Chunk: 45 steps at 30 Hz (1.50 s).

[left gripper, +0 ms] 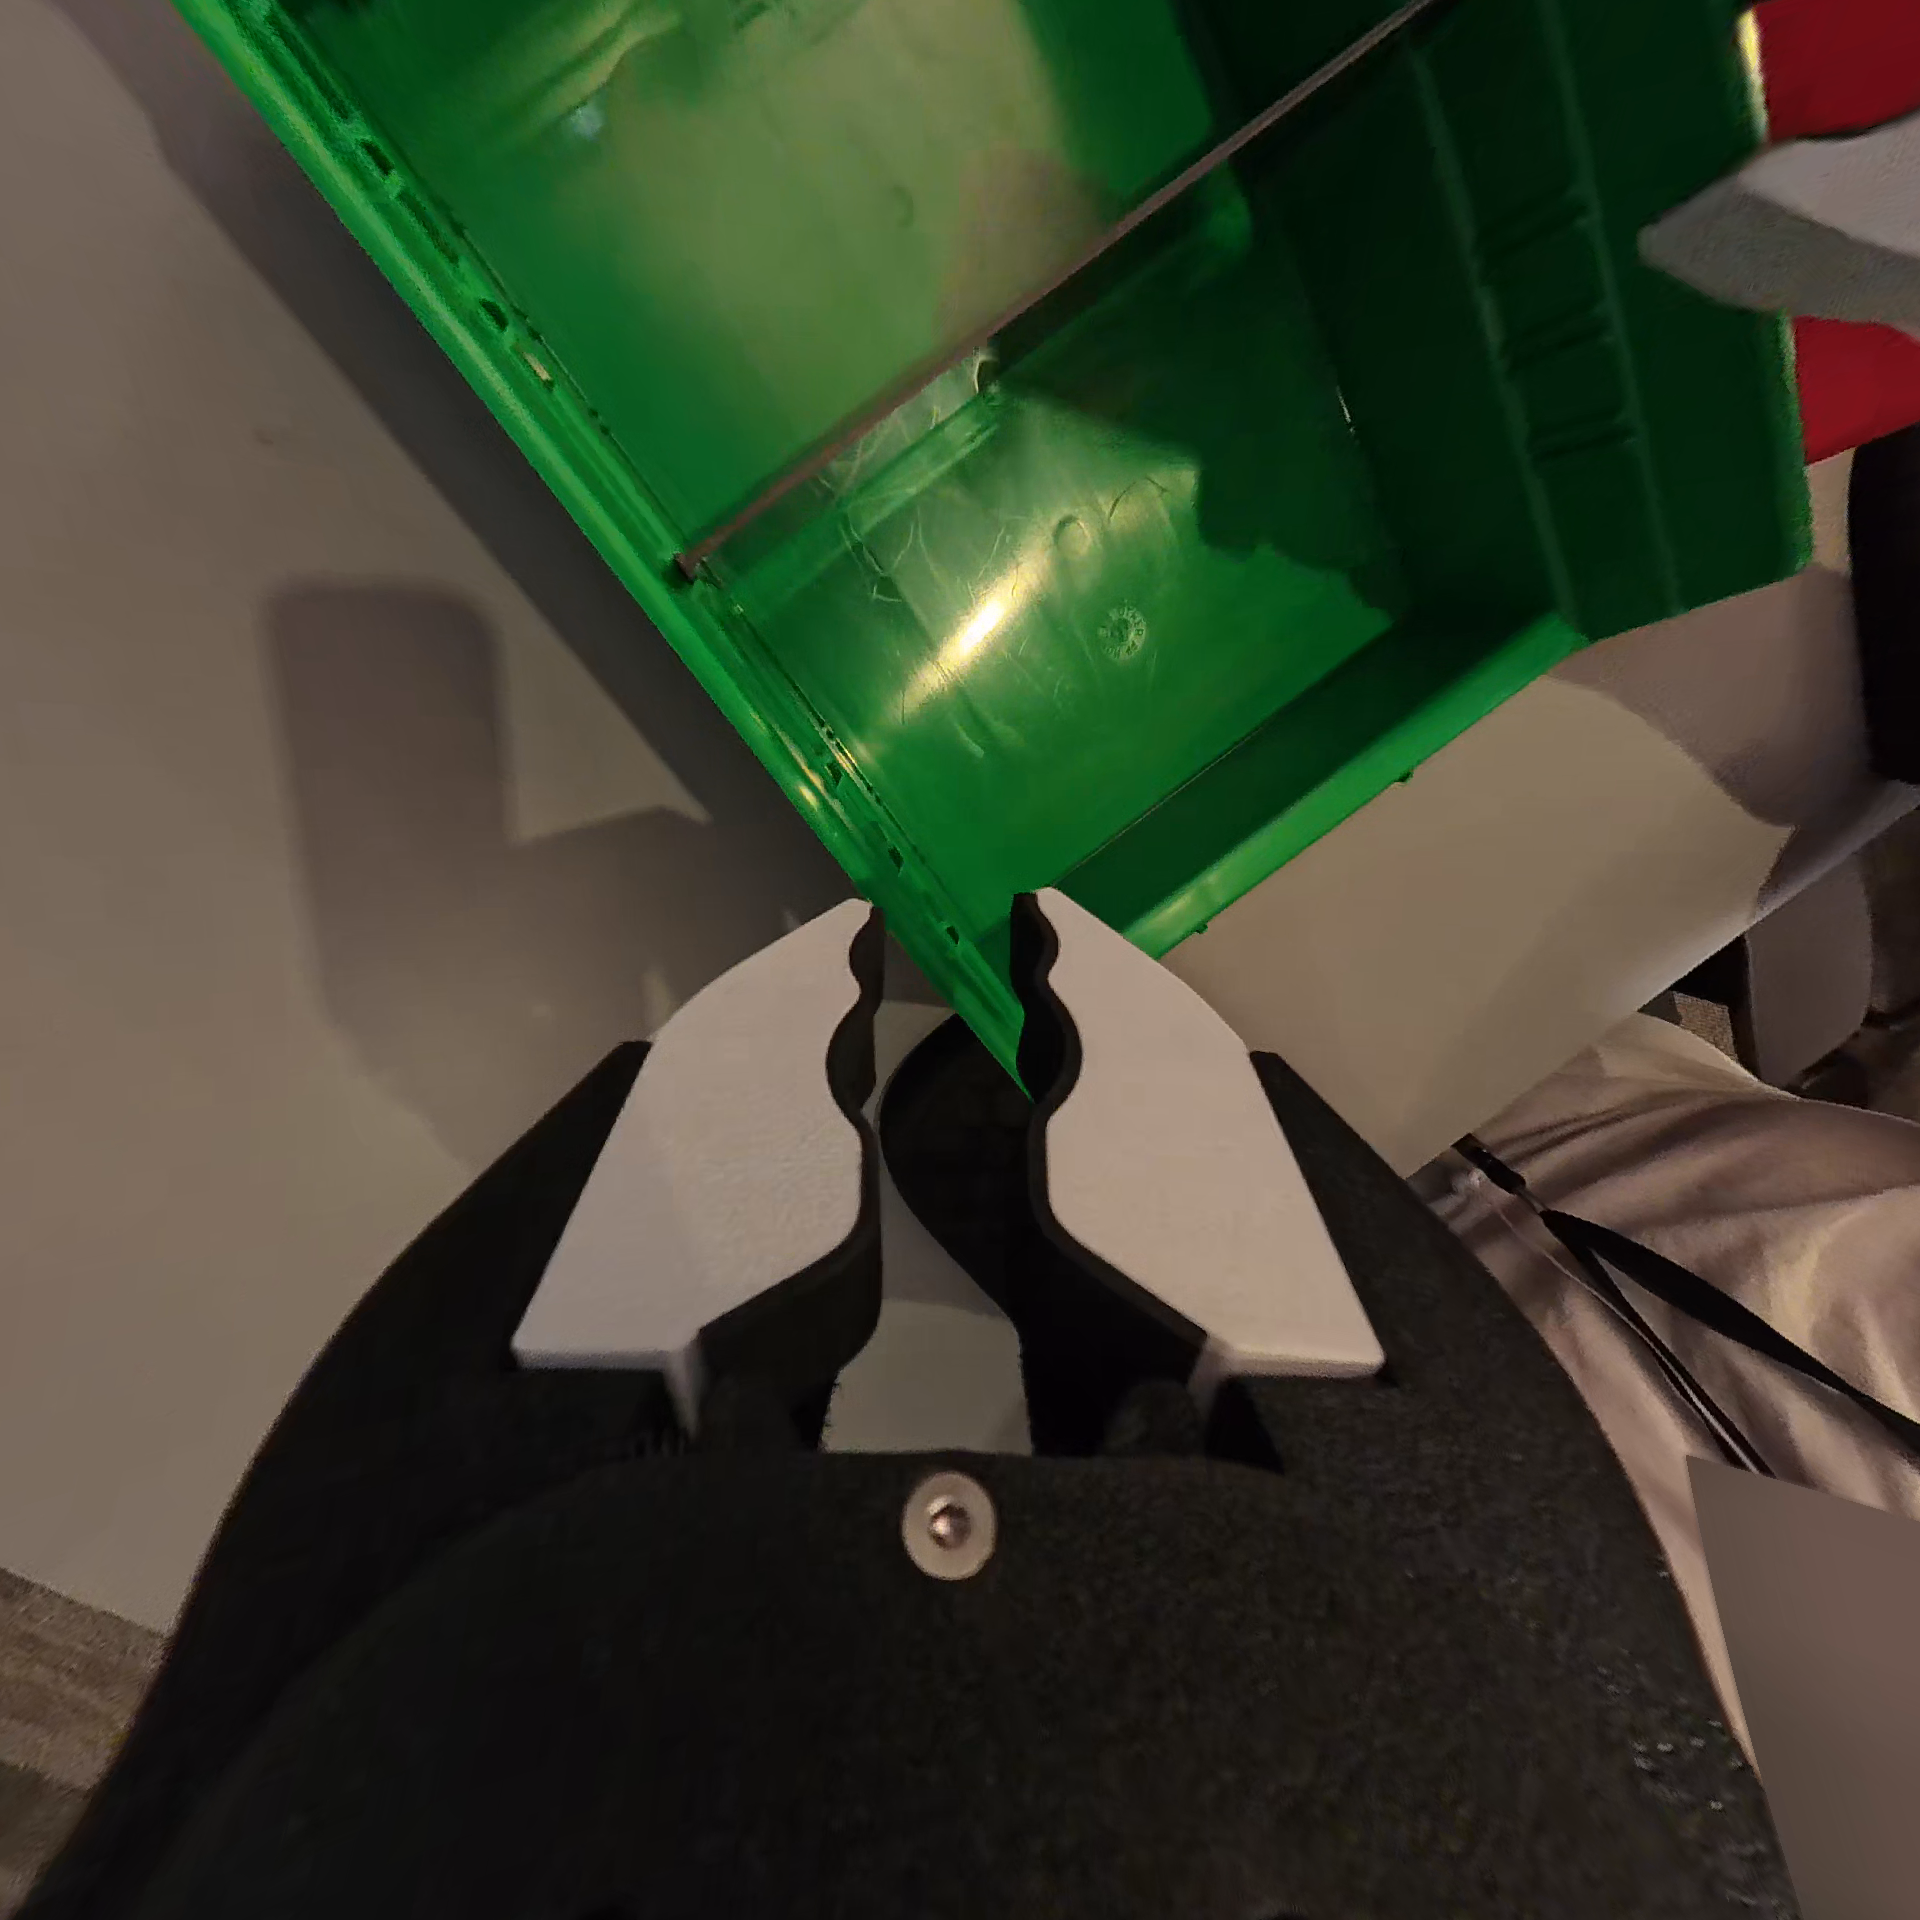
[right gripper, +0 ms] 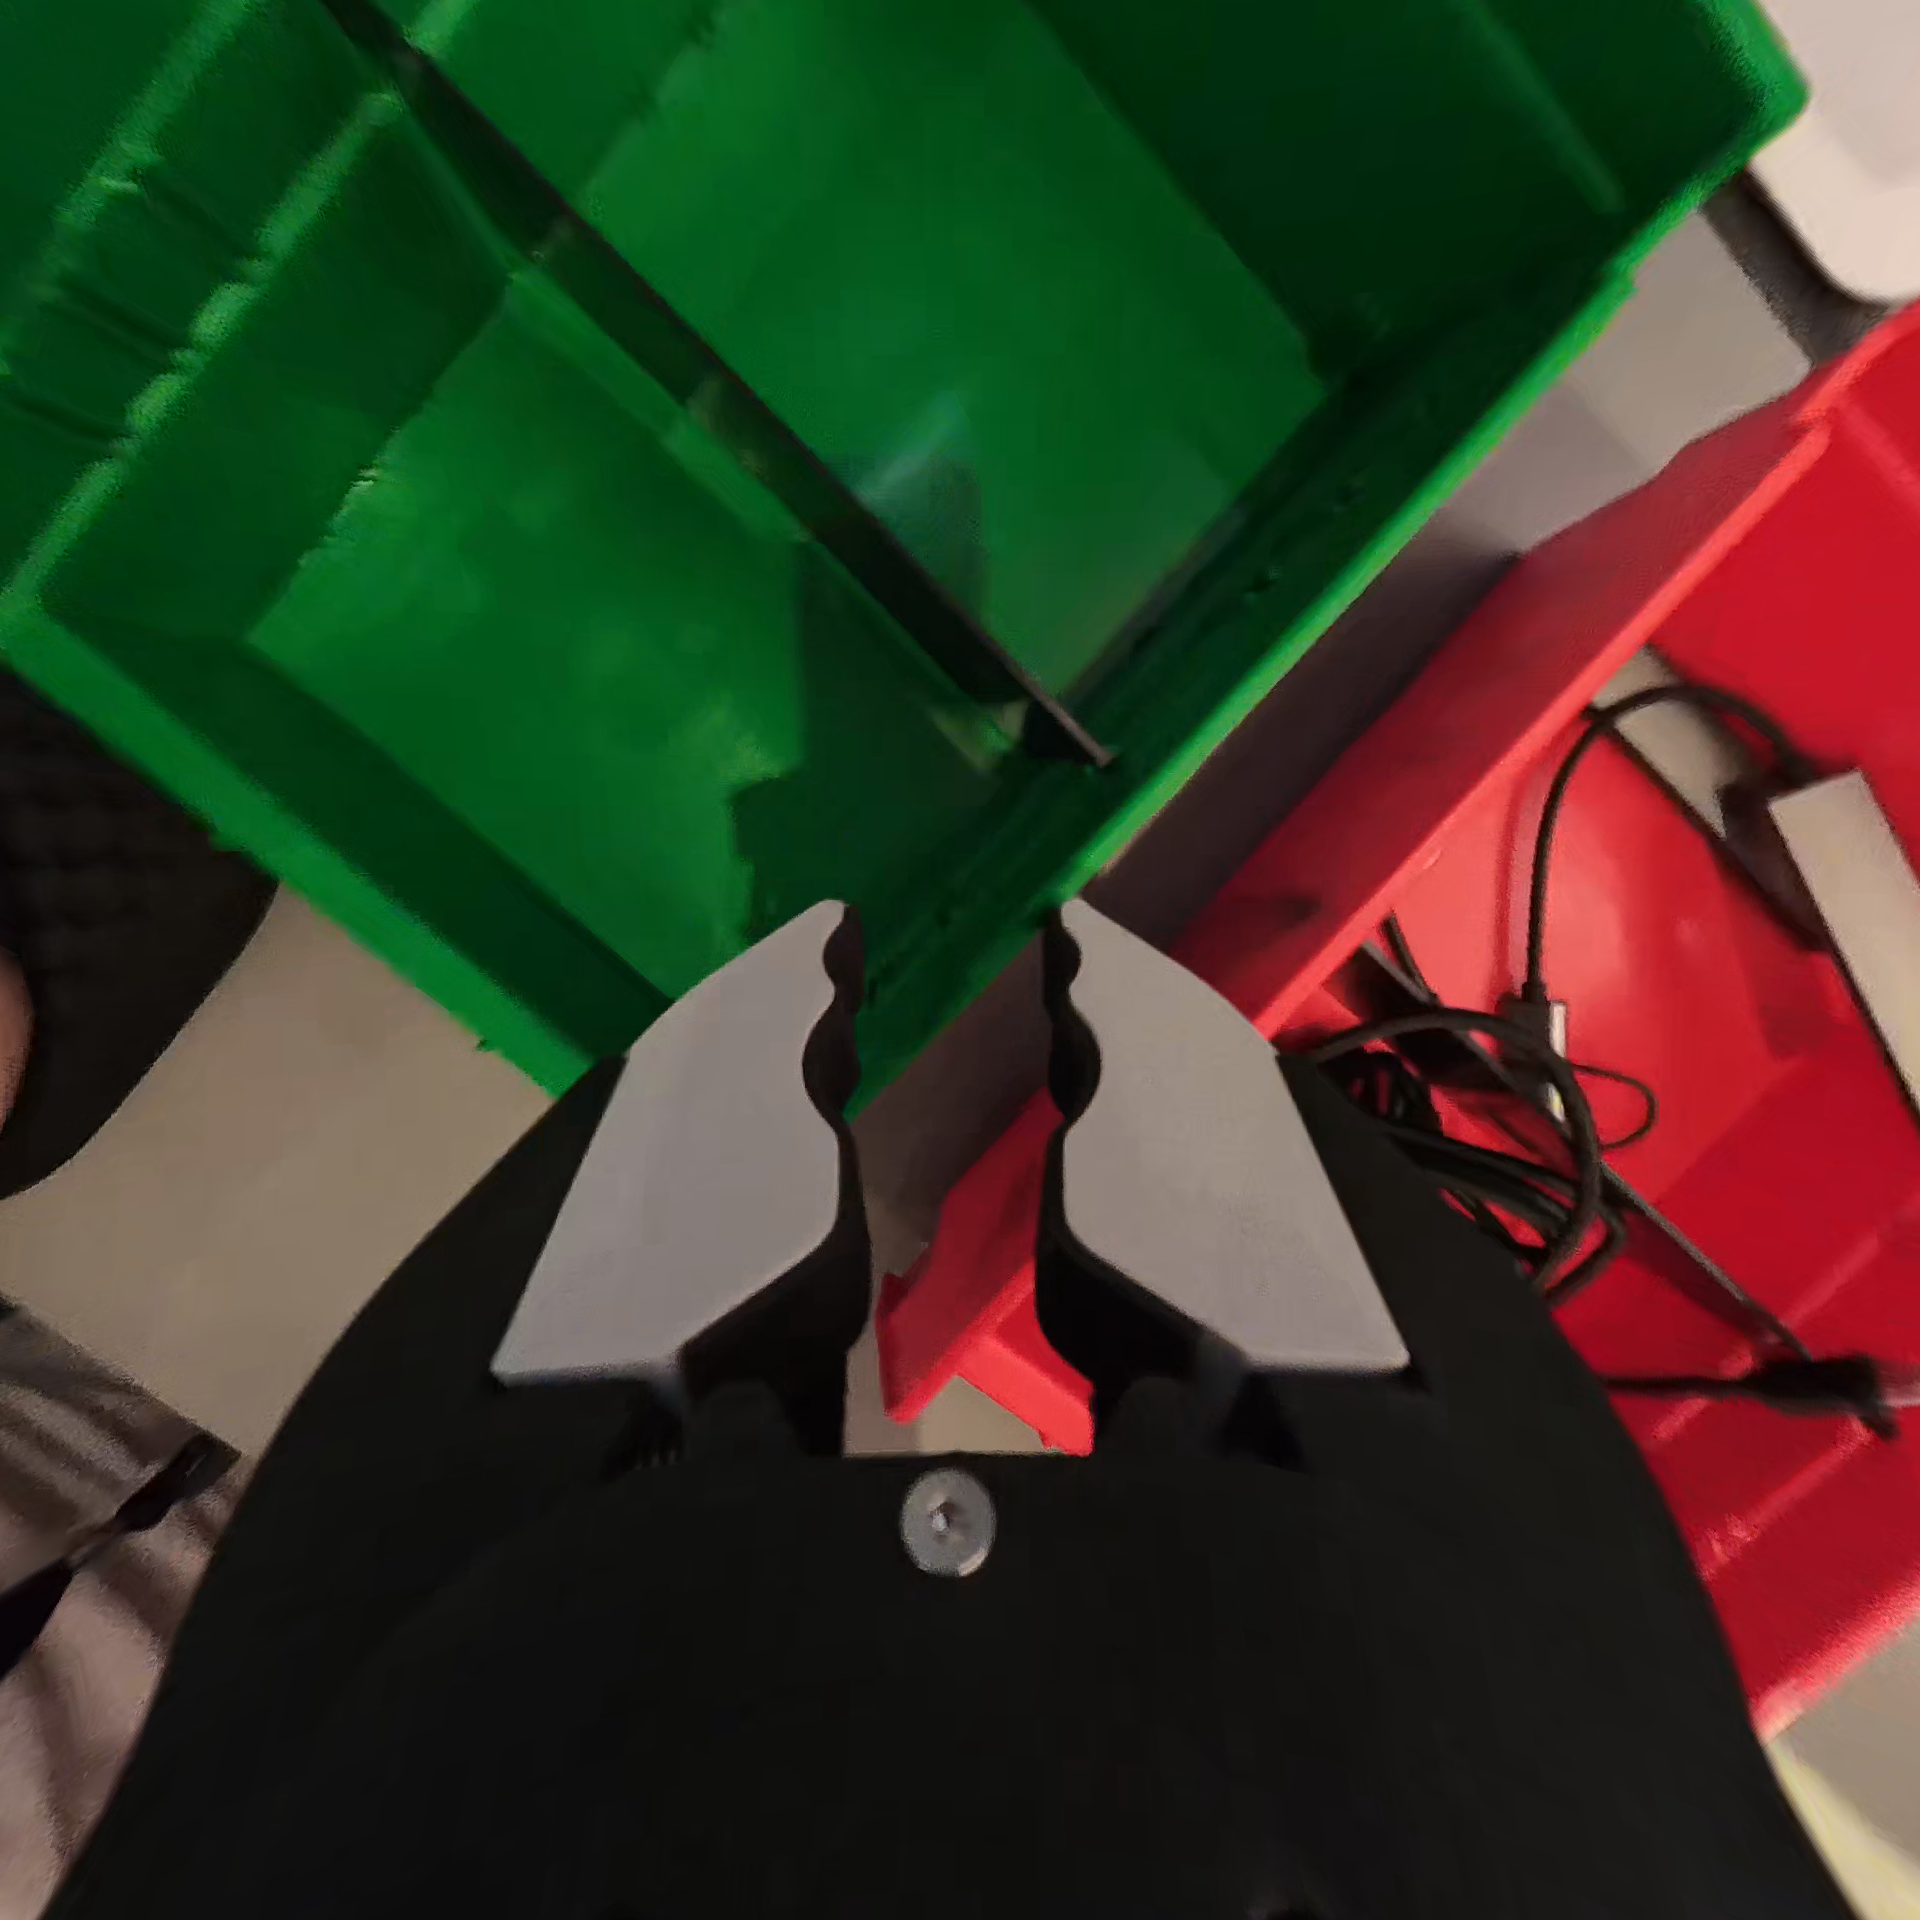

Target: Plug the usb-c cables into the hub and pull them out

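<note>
Left tool (left gripper: 945, 935) and right tool (right gripper: 954, 940) both point forward, fingers parted.

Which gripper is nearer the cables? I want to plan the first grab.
Right. The right gripper hovers beside the red bin holding the cables; the left gripper straddles the green bin's wall.

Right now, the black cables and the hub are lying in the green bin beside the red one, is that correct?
Not quite: the black cables and the hub lie in the red bin, beside the green bin, whose compartments look empty. The right wrist view shows this.
</note>
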### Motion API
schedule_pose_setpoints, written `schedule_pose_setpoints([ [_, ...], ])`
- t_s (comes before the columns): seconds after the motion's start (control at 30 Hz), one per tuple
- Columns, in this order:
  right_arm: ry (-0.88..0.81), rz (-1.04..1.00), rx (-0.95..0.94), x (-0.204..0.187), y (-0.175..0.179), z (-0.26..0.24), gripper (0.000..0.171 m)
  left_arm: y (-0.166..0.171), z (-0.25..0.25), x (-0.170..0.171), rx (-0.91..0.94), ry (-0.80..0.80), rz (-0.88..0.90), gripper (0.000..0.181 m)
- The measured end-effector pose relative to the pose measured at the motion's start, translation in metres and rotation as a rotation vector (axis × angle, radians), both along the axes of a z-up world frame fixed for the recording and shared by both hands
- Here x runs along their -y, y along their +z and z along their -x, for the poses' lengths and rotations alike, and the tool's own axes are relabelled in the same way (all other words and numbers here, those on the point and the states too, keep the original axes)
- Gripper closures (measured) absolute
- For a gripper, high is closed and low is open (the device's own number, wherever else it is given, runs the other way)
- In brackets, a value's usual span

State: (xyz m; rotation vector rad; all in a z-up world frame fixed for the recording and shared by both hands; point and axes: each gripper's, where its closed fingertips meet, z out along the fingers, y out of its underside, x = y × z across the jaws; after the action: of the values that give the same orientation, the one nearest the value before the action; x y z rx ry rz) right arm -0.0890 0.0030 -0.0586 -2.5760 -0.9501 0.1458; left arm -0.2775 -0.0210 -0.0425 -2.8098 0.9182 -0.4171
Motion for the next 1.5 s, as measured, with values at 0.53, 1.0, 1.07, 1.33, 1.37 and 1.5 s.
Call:
schedule_pose_setpoints([
  [0.53,-0.274,0.174,0.026,-0.023,-0.046,-0.001,0.141,0.01,0.001,-0.001,0.096,-0.042,-0.051,0.162],
  [1.0,-0.345,0.182,0.025,-0.038,-0.062,0.009,0.156,0.01,-0.003,0.001,0.088,-0.073,-0.054,0.164],
  [1.07,-0.345,0.189,-0.029,-0.042,-0.063,0.014,0.161,0.009,-0.002,0.002,0.084,-0.073,-0.053,0.164],
  [1.33,-0.358,0.248,-0.161,-0.051,-0.064,0.02,0.166,0.015,-0.005,-0.001,0.093,-0.061,-0.082,0.17],
  [1.37,-0.361,0.256,-0.161,-0.052,-0.064,0.02,0.165,0.018,-0.006,-0.002,0.102,-0.065,-0.095,0.171],
  [1.5,-0.333,0.307,-0.154,-0.055,-0.058,0.019,0.165,0.033,-0.007,-0.01,0.127,-0.046,-0.184,0.17],
])
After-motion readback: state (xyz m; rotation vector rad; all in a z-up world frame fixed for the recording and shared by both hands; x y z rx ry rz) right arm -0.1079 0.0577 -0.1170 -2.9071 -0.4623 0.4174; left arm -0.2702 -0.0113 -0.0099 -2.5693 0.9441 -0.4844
